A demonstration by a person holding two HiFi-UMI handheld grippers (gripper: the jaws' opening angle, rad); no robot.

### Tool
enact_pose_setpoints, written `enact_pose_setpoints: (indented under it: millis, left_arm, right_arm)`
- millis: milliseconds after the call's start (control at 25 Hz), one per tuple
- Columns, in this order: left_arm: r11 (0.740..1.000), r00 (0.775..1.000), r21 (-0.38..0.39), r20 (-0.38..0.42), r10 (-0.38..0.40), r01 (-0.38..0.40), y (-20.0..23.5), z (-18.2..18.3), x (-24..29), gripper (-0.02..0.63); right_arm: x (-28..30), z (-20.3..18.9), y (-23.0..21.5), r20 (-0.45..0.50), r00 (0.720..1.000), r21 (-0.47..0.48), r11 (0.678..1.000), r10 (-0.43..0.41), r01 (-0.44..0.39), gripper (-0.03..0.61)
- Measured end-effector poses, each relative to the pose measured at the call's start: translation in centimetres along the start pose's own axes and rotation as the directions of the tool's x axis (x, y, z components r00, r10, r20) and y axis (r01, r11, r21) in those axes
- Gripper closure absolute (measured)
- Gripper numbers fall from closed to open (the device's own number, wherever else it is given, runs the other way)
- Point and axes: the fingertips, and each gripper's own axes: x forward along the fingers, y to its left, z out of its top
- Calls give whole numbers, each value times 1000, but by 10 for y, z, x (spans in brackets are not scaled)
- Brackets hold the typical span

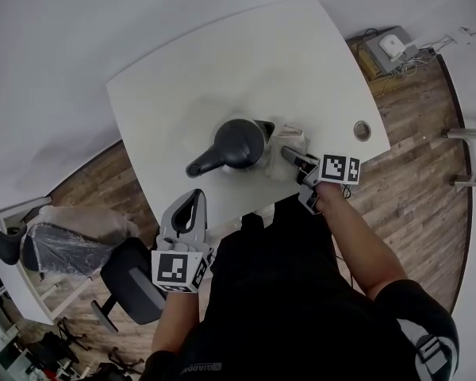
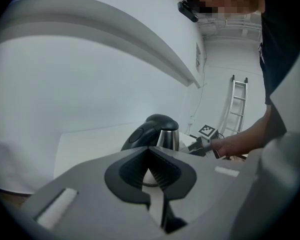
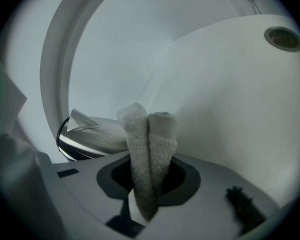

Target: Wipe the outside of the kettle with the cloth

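**A:** Head view first. Where does everything sit?

**B:** The kettle [image 1: 238, 143] stands on the white worktop [image 1: 222, 54], with its handle [image 1: 202, 163] pointing back toward the person. The right gripper [image 1: 290, 155] holds the cloth [image 1: 292, 137] bunched ahead of its fingers, just beside the kettle's wall. I can't tell from here whether the cloth touches it. The left gripper [image 1: 196, 197] hangs off the worktop's near edge, and the kettle is well ahead of its fingers.

**A:** And the left gripper view?

**B:** Those fingers are together with nothing between them. The kettle [image 2: 159, 130] sits beyond their tips, dark handle turned this way. I'd say this hand ought to open and take the handle, so the kettle doesn't skate once the wiping starts.

**A:** Right gripper view?

**B:** The fingers are clamped on the cloth [image 3: 149, 139], with two towelling folds standing up past the tips. The kettle's shiny wall [image 3: 95, 139] and spout [image 3: 82, 121] lie left of the fingers. They look near the cloth but not against it.

**A:** So how should the wipe go?

**B:** Swing the folds left onto the metal, leading with the cloth and not the hard fingertips. Then use light, curving strokes round the body. The grip looks deep enough to hold. Smooth steel should let the towel glide, so too much pressure would mostly just shove the kettle.
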Motion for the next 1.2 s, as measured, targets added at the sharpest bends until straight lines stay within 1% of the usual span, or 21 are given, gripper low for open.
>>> enact_pose_setpoints:
  millis: [200, 400, 560, 720, 800, 880, 960, 1040, 1120, 1200]
  left_arm:
    - [998, 998, 3, 24, 64, -64, 12, 10, -5, 607]
    - [991, 987, -3, 88, 134, -134, 22, 35, -8, 607]
    - [988, 981, -2, 125, 151, -152, 22, 56, -4, 607]
    - [987, 978, -7, 135, 161, -162, 18, 70, 4, 607]
    - [986, 976, -1, 143, 163, -165, 13, 77, 8, 607]
    - [987, 975, 12, 158, 156, -160, 7, 86, 12, 607]
    - [988, 974, 31, 173, 143, -151, 2, 93, 16, 607]
    - [988, 973, 40, 185, 141, -150, -2, 99, 19, 607]
    - [986, 968, 47, 200, 150, -162, -6, 104, 20, 607]
    - [981, 963, 52, 211, 170, -185, -9, 108, 20, 607]
  right_arm:
    - [3, -1, -6, -28, 1000, 1, 1000, 3, -3, 488]
    - [-1, 5, 4, -49, 998, -24, 999, 33, -34, 486]
    - [-11, 13, 17, -56, 996, -44, 997, 68, -71, 486]
    - [-26, 26, 34, -66, 992, -65, 992, 107, -112, 488]
    - [-35, 34, 45, -72, 989, -86, 987, 130, -136, 488]
    - [-44, 45, 61, -80, 985, -127, 978, 156, -165, 486]
    - [-52, 56, 82, -97, 978, -194, 961, 183, -198, 488]
    - [-58, 68, 104, -128, 972, -284, 932, 198, -227, 488]
    - [-60, 78, 126, -168, 967, -395, 885, 193, -246, 486]
    - [-58, 85, 144, -211, 961, -481, 837, 176, -259, 488]
